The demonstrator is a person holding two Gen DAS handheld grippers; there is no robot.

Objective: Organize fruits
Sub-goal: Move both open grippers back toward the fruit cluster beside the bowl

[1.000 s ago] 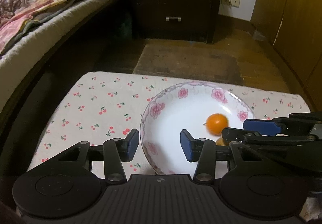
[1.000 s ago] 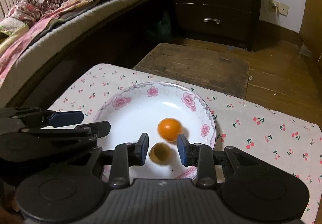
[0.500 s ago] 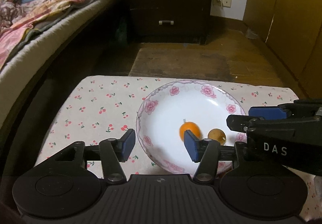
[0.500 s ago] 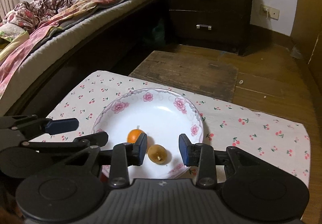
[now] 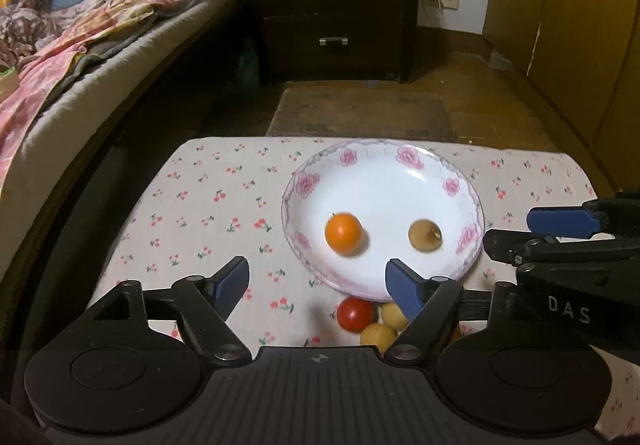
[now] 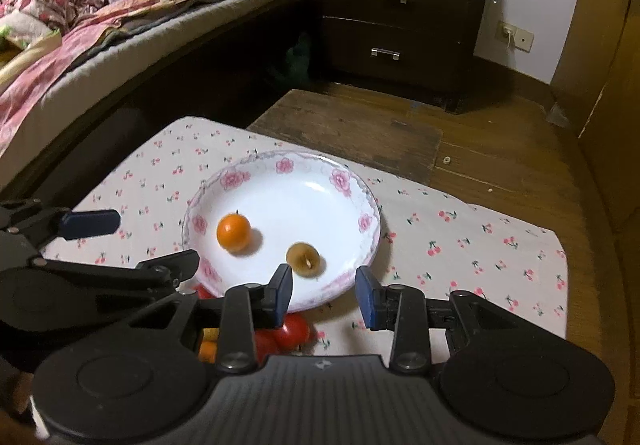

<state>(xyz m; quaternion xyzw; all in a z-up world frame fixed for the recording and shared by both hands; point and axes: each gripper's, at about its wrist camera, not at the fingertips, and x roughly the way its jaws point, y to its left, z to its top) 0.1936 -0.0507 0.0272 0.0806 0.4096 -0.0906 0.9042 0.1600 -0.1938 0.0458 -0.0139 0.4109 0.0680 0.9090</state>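
Now that both claws stand back from the floral plate (image 5: 468, 201), 2 fruits lie loose in its white well: the orange fruit (image 5: 343, 233) toward the left and a brown longan-like fruit (image 5: 425, 235) to its right, apart from each other and touched by neither claw; a second ago the brown one sat between the right claw's pads and the orange one lay further toward the plate's far side, so I judge both as just delivered; the orange one looks slightly smeared and may not have settled; the left claw (image 5: 316, 281) is opening with nothing between its blue pads, only the cherry-print cloth (image 5: 208, 205) on the desk and the plate's near rim below; the right claw (image 6: 325, 291) holds its pads partly apart and empty, hanging over the plate's near rim, just short of the brown fruit (image 6: 303, 259); with the view pulled back, a small pile appears on the cloth just beside the plate's near edge: a red tomato (image 5: 355, 314) and 2 yellowish fruits (image 5: 379, 337), with more red ones (image 6: 292, 331) seen from the right wrist; I judge the task as under way, with that pile left to carry over; round fruit may roll on the smooth plate.
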